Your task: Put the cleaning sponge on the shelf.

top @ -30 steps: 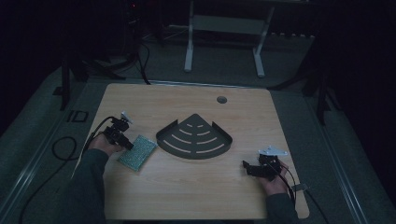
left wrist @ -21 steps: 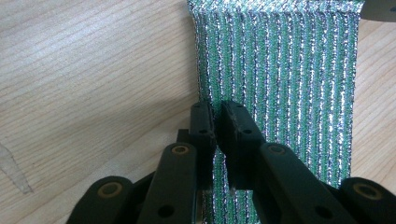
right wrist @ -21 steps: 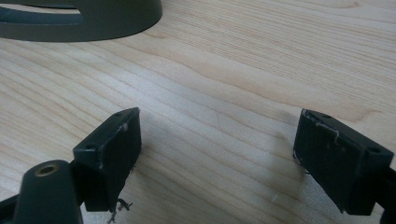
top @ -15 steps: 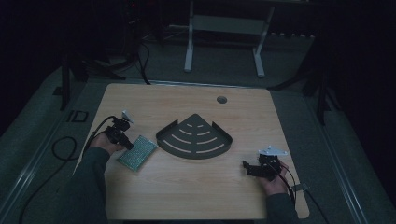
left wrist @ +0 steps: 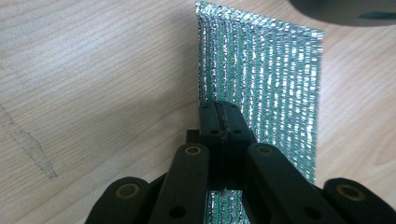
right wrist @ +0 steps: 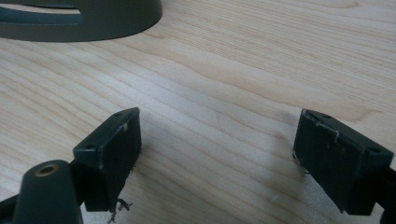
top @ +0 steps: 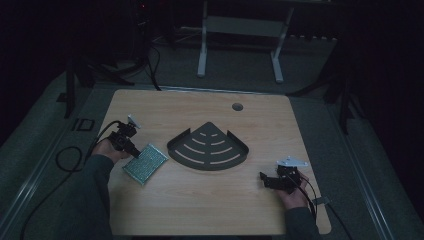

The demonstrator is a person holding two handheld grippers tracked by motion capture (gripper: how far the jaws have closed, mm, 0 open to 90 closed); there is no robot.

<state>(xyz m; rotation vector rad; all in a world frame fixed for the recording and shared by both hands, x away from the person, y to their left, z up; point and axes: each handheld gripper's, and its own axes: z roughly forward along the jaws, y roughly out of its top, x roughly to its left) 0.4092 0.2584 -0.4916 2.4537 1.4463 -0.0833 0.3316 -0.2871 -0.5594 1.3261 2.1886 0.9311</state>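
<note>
A green, glittery mesh sponge (top: 145, 163) lies on the wooden table (top: 200, 210), left of centre. My left gripper (top: 134, 150) is at the sponge's near-left corner, jaws pressed together. In the left gripper view the gripper (left wrist: 222, 116) is shut on the edge of the sponge (left wrist: 275, 84), which stretches away flat on the wood. My right gripper (top: 265, 179) rests low at the table's right front, pointing left. Its jaws stand wide apart in the right gripper view, where the gripper (right wrist: 219, 149) has only bare wood between them.
A dark fan-shaped slotted rack (top: 208, 147) sits at the table's middle, between the two grippers; its rim shows as the rack (right wrist: 93, 18) and the rack (left wrist: 341, 9). A round cable hole (top: 237, 106) is at the back. Cables trail off the table's left side.
The left hand and gripper have shifted slightly at the sponge's corner. The right gripper has stayed where it was.
</note>
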